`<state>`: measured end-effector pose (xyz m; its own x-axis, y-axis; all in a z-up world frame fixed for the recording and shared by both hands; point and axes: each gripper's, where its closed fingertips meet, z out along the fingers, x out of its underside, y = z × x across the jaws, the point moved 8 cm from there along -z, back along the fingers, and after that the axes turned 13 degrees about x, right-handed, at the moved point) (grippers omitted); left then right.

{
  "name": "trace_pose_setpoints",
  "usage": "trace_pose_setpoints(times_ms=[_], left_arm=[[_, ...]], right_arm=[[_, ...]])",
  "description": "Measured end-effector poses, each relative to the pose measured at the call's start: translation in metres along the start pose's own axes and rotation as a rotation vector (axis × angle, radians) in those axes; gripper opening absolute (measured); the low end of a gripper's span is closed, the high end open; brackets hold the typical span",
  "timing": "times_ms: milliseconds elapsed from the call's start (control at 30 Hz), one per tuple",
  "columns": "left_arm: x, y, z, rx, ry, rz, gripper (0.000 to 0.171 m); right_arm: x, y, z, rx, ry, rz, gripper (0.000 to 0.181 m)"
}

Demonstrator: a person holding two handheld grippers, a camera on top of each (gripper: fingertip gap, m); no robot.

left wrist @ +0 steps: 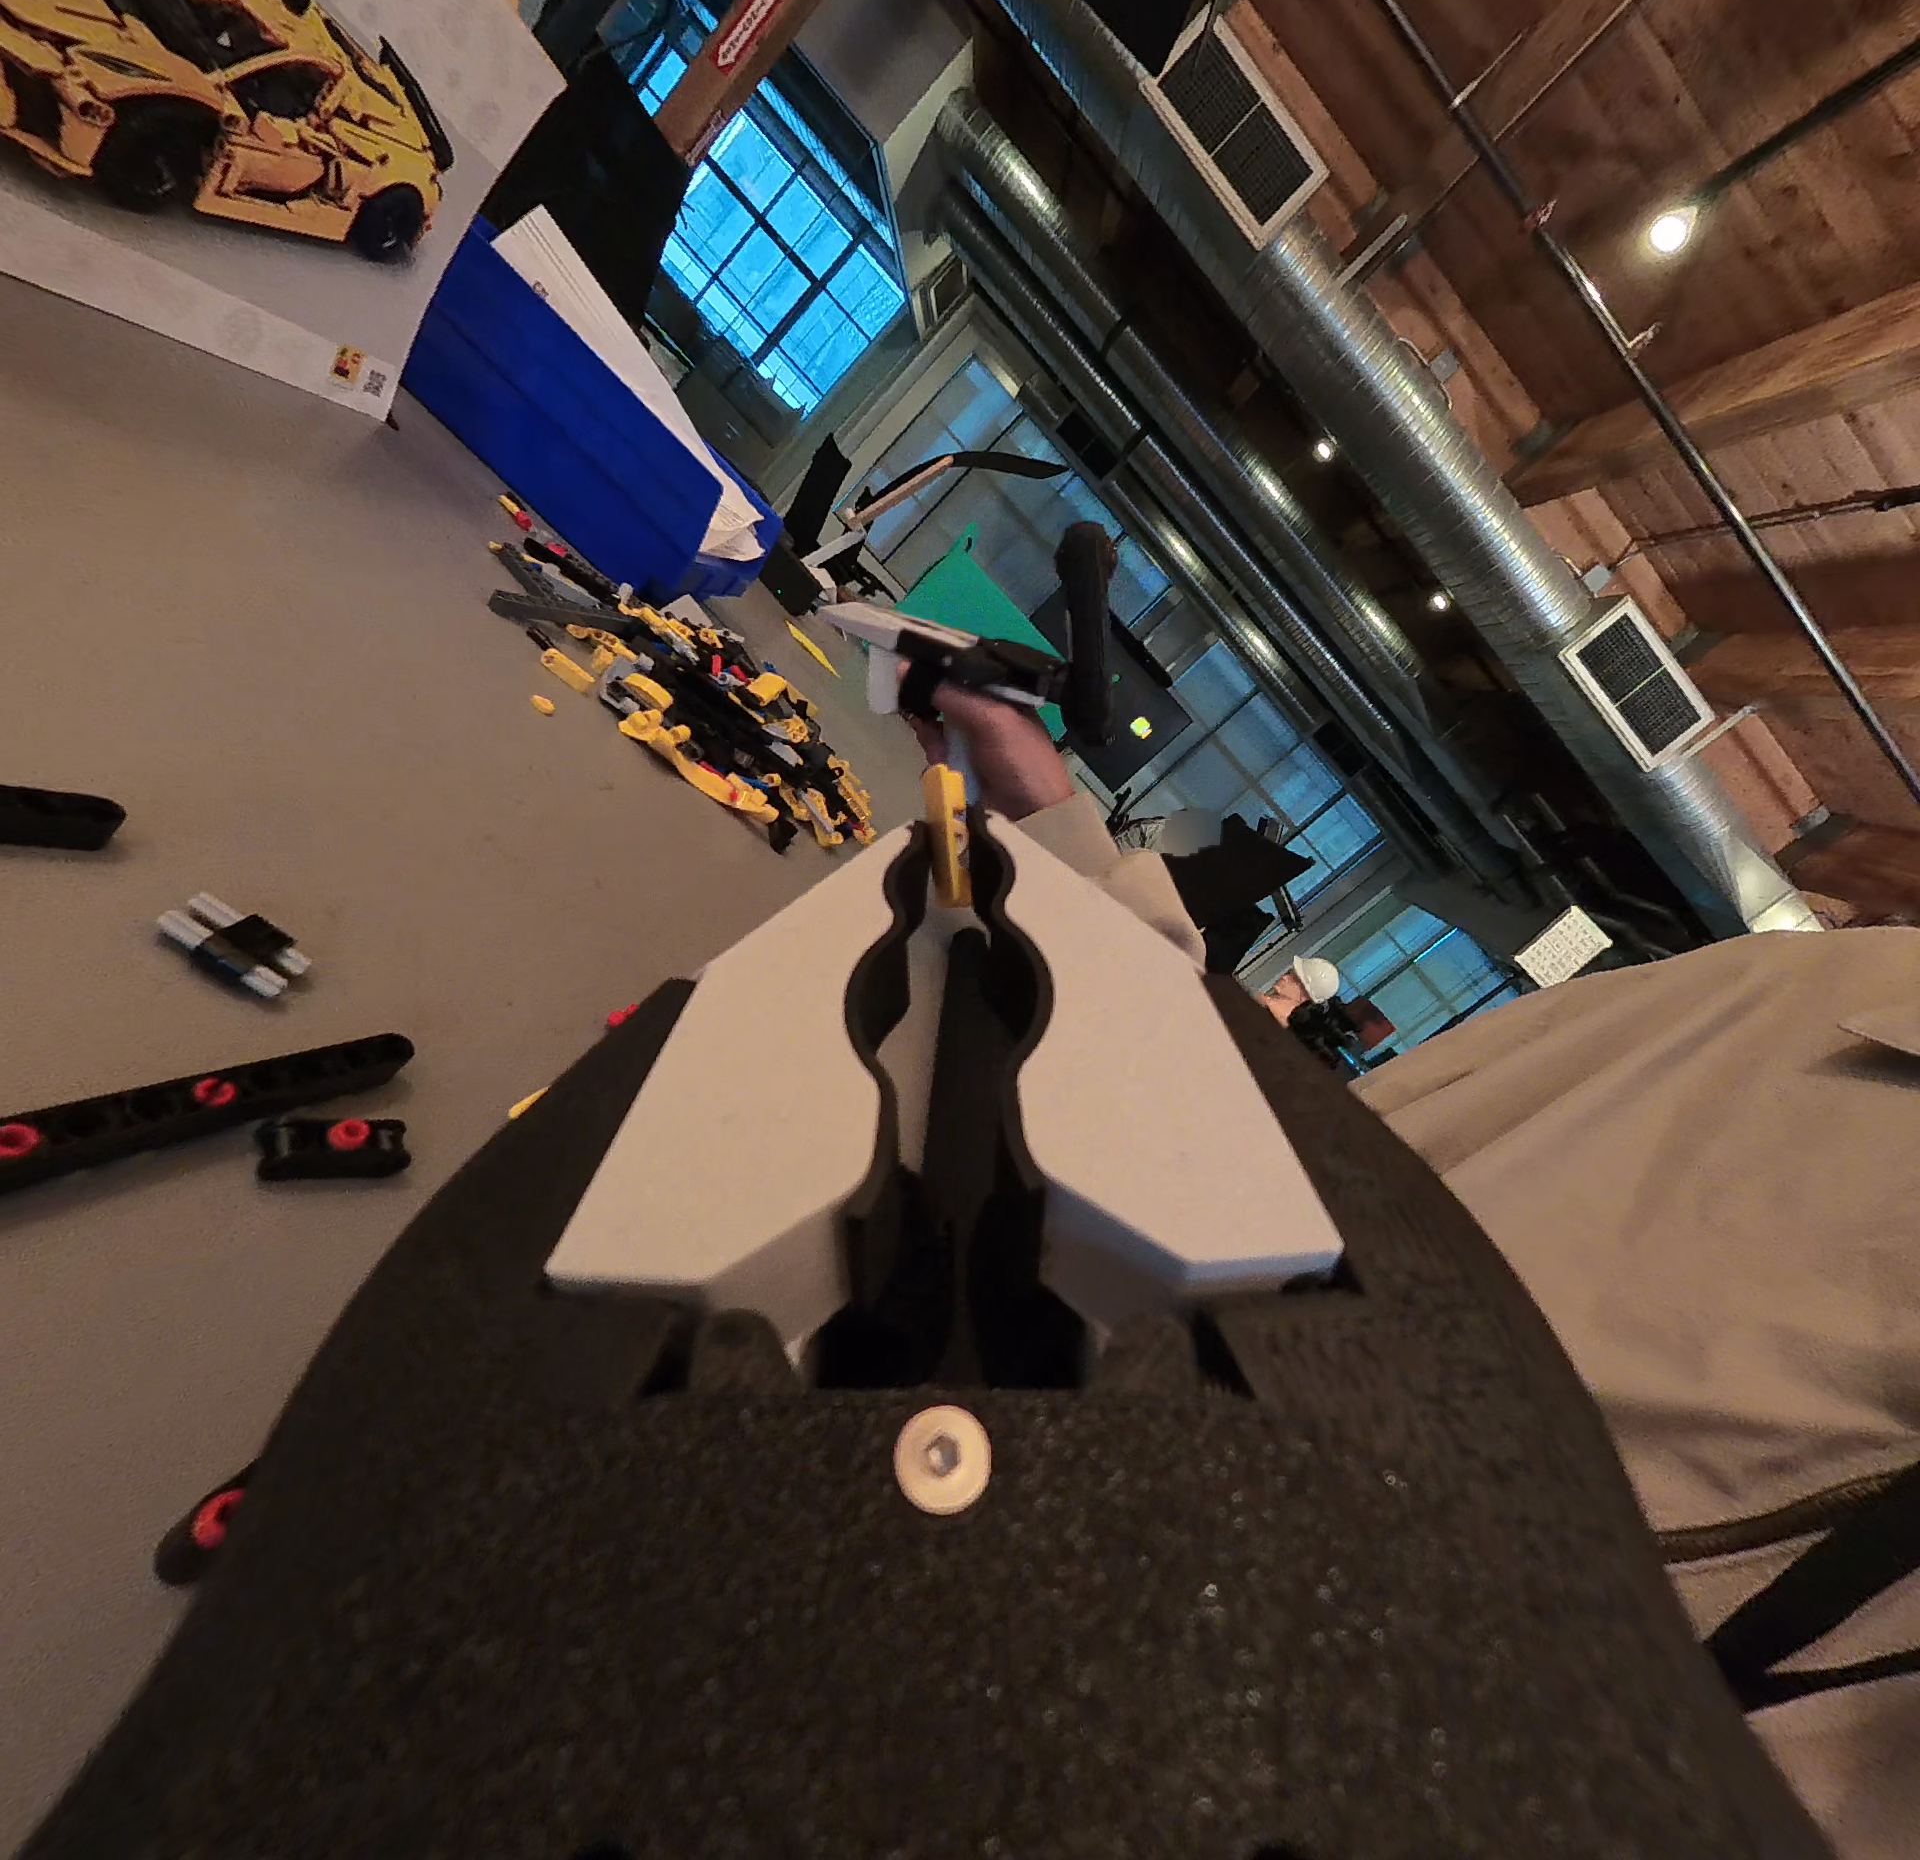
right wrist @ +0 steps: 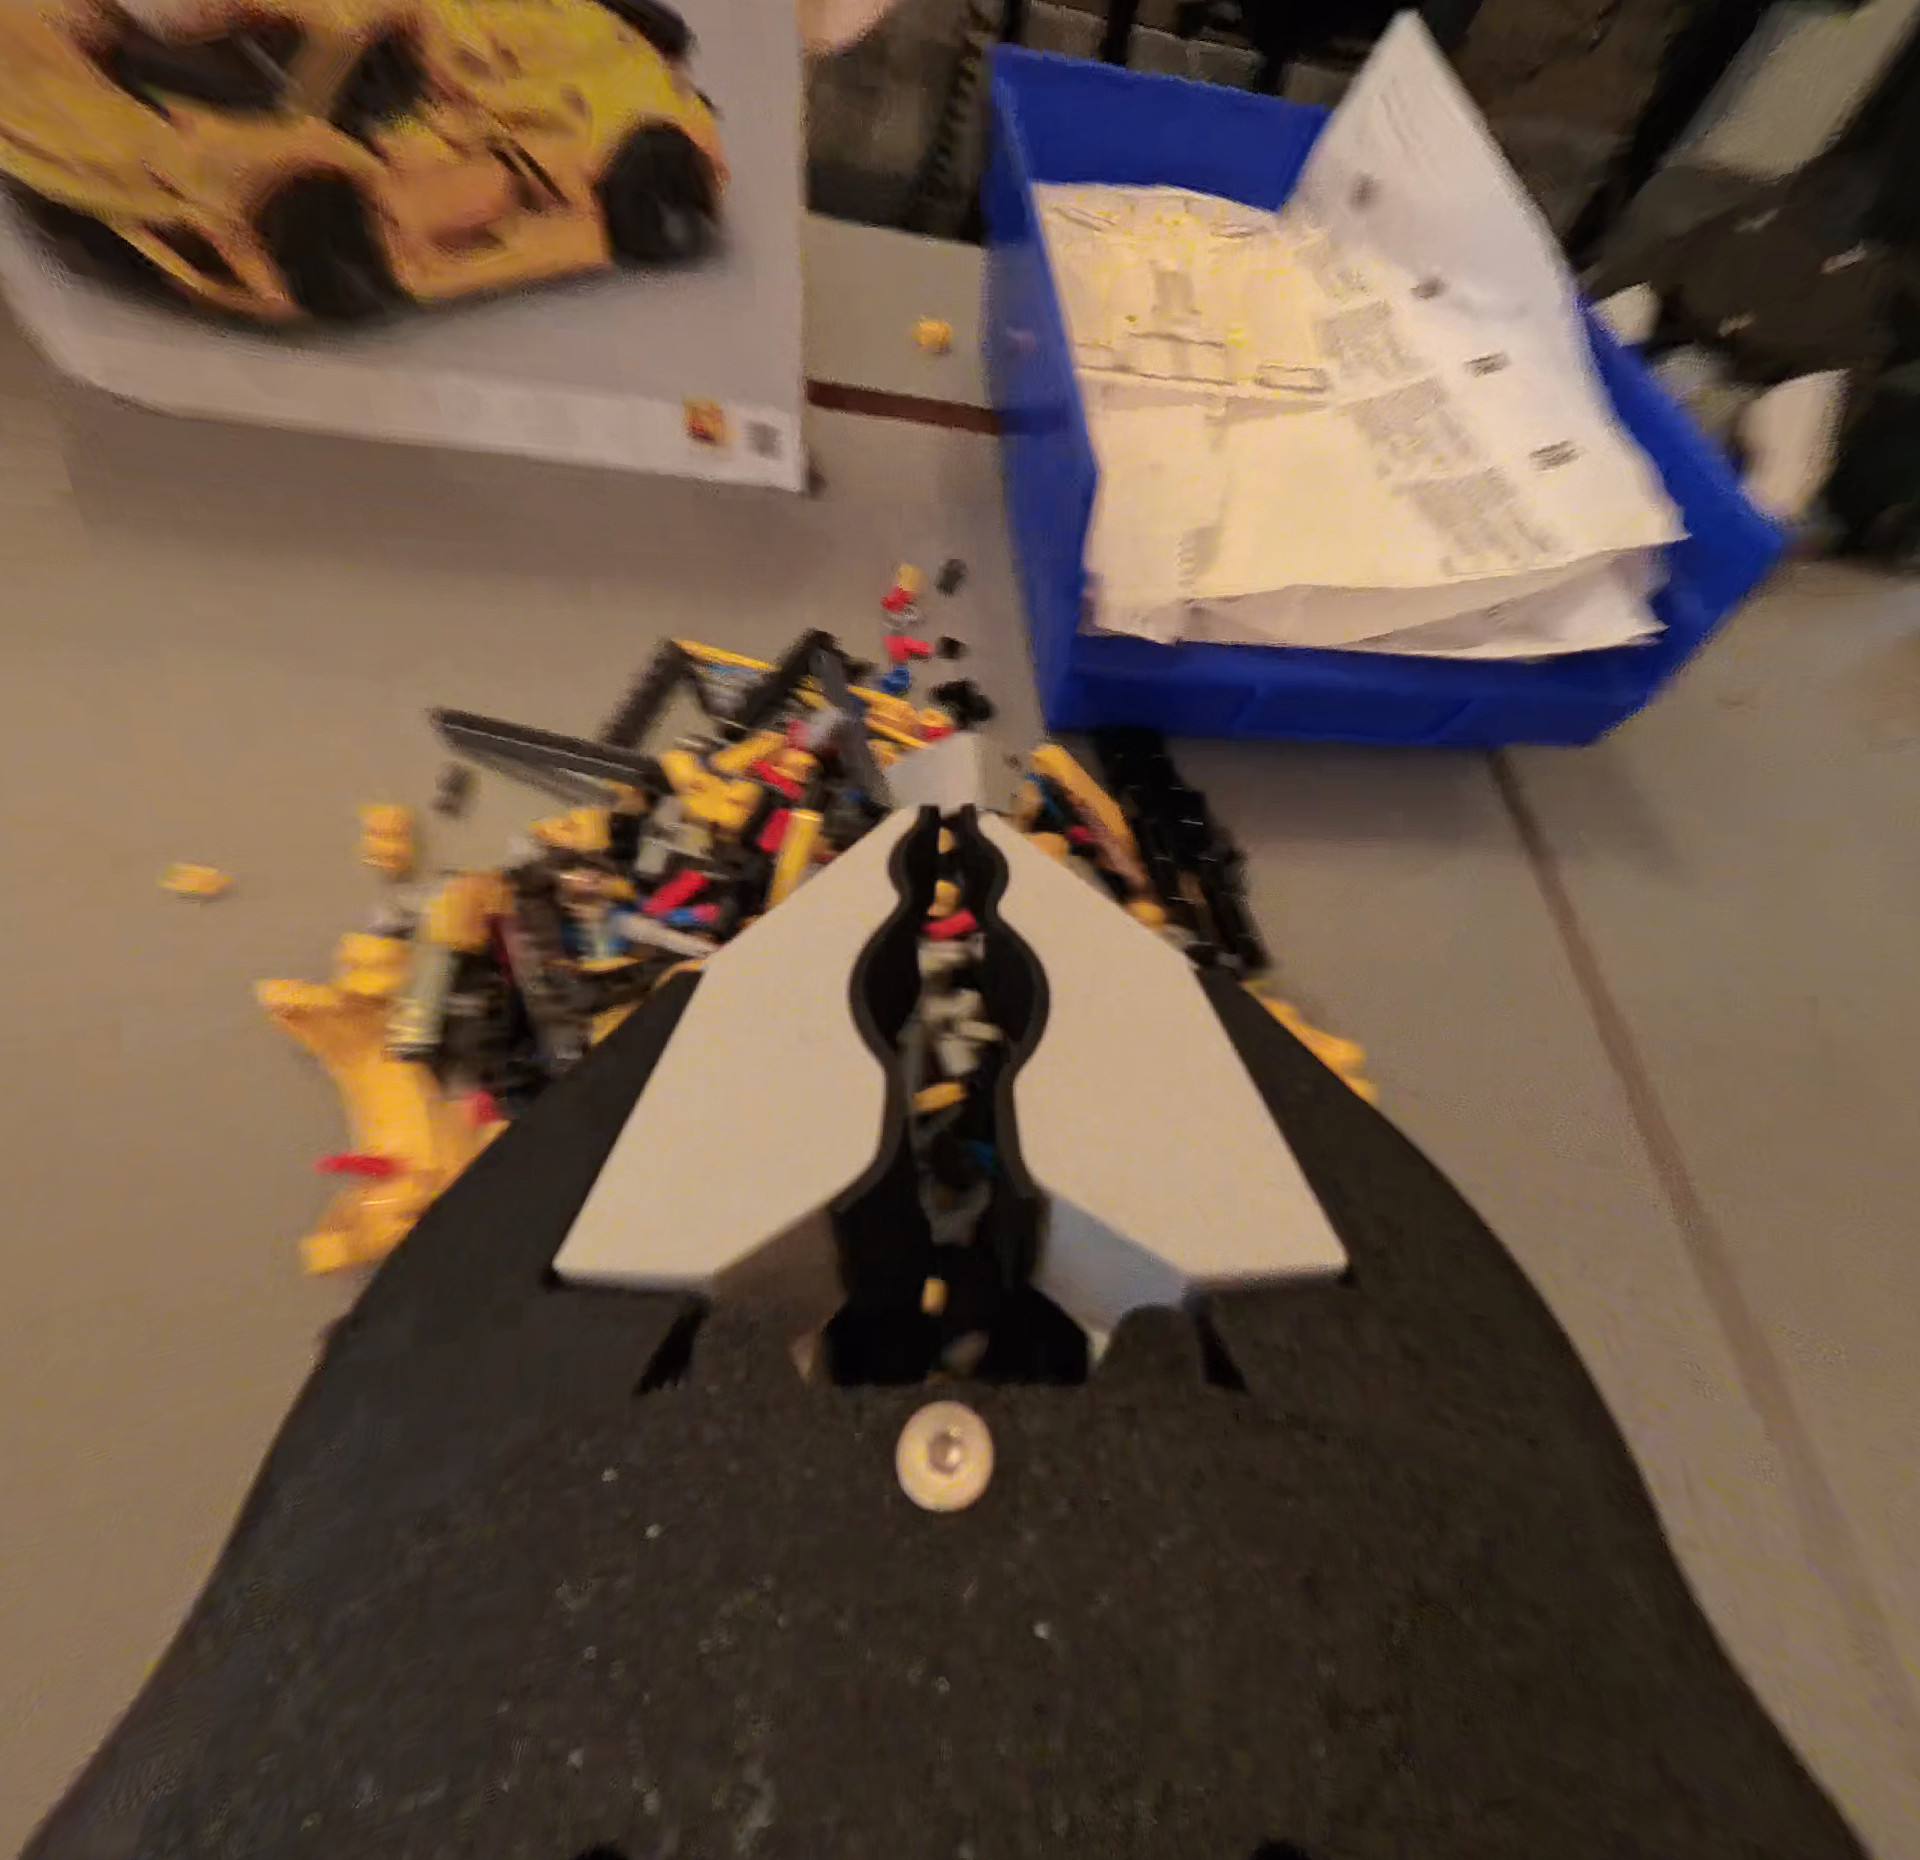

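The left wrist view is tilting steeply, looking low across the grey table (left wrist: 260, 667) toward windows and ceiling. The right wrist view is looking down, close over the brick pile (right wrist: 644, 896). Both are sharing that pile (left wrist: 717, 709), the blue bin (right wrist: 1351, 688) and the car box (right wrist: 416, 252).

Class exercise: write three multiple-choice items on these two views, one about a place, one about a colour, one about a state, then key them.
1. Where do the papers lie?
A. in the bin
B. on the brick pile
C. on the poster

2. What colour is the part at the left gripper tips?
A. red
B. yellow
C. blue

3. How do the right gripper jaws stand?
A. wide open
B. shut on a beam
C. nearly closed, holding nothing

Key: 1 A, the sheets sit inside the blue walls; 2 B, a yellow piece shows between the tips; 3 C, the tips almost meet over the pile.
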<state>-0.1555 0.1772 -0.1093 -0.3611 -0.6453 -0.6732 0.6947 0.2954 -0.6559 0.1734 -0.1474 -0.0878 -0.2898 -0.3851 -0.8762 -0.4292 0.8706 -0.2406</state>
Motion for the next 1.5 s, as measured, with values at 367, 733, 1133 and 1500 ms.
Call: trace_pose_setpoints(times_ms=[367,733,1133,1500], left_arm=[[0.010,0.002,0.009,0.033,0.080,-0.052,0.007],[0.016,0.003,0.015,0.028,0.137,-0.066,0.008],[0.004,0.020,-0.001,-0.169,0.025,-0.077,0.039],[0.030,0.036,0.005,-0.720,0.535,0.291,0.046]], right_arm=[[-0.015,0.215,-0.137,-1.118,-0.500,-0.198,0.045],[0.013,0.296,-0.163,-0.875,-0.624,-0.548,0.025],[-0.003,0.030,0.001,-0.029,-0.021,-0.093,0.025],[0.017,-0.006,0.011,0.043,0.079,0.029,0.054]])
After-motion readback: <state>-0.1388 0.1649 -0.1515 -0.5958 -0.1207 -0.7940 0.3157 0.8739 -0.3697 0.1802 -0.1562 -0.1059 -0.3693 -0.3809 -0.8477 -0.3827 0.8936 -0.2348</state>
